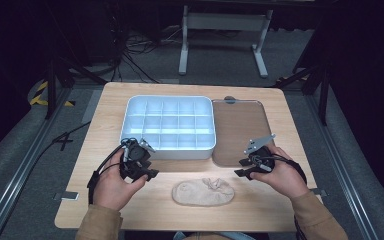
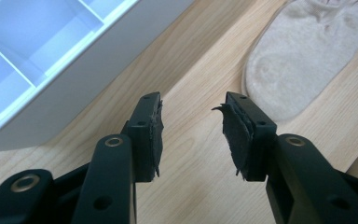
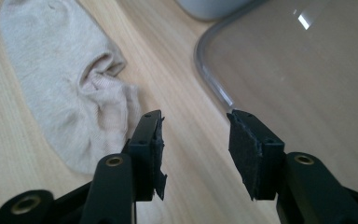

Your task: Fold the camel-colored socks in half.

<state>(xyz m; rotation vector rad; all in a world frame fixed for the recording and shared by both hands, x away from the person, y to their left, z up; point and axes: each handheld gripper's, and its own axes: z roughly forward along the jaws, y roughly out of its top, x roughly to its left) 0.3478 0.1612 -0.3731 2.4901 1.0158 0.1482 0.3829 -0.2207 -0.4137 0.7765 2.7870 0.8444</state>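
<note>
A beige sock (image 1: 203, 192) lies flat near the table's front edge, between the two hands. My left gripper (image 1: 152, 172) hovers to its left, just in front of the white compartment box (image 1: 207, 146); its jaws stand open with bare wood between them, and the sock (image 2: 303, 51) lies ahead to the upper right. My right gripper (image 1: 240, 168) is right of the sock, at the front corner of the clear lid (image 1: 240, 127). Its jaws are open too, the sock (image 3: 70, 88) lying ahead to the left.
The white box (image 2: 70, 88) has several empty compartments. The clear lid (image 3: 303, 74) lies flat beside it on the wooden table (image 1: 105, 130). Beyond the table's far edge stand a white desk frame (image 1: 222, 22) and floor cables.
</note>
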